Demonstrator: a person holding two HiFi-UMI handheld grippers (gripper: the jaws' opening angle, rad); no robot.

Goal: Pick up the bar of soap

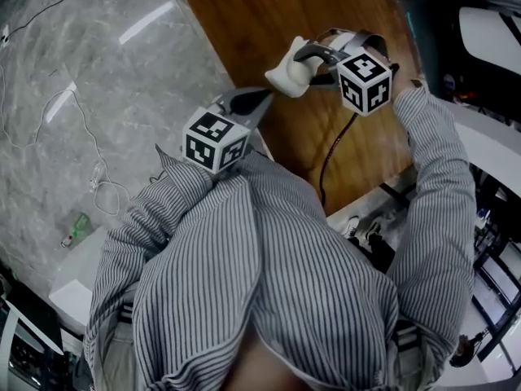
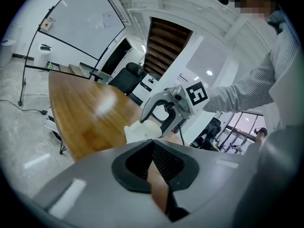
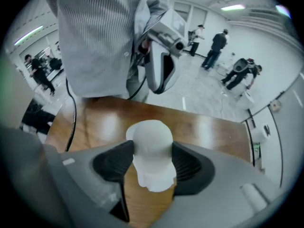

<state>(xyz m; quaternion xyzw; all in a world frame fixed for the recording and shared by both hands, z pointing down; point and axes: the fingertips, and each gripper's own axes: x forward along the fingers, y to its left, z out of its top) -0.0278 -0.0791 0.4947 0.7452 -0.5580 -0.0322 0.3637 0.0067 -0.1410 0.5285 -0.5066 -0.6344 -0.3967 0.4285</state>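
Note:
A white, lumpy bar of soap sits between the pads of my right gripper, which is shut on it above the brown wooden table. In the right gripper view the soap fills the gap between both dark pads of the right gripper, with wood underneath. My left gripper is nearer my body, its jaws shut together on nothing. It points at the soap and the right gripper. The left gripper shows only a thin slit between its pads.
A black cable runs from the right gripper across the table to its near edge. Grey marble floor with a thin white cord lies to the left. An office chair stands past the table's far end. Several people stand far off.

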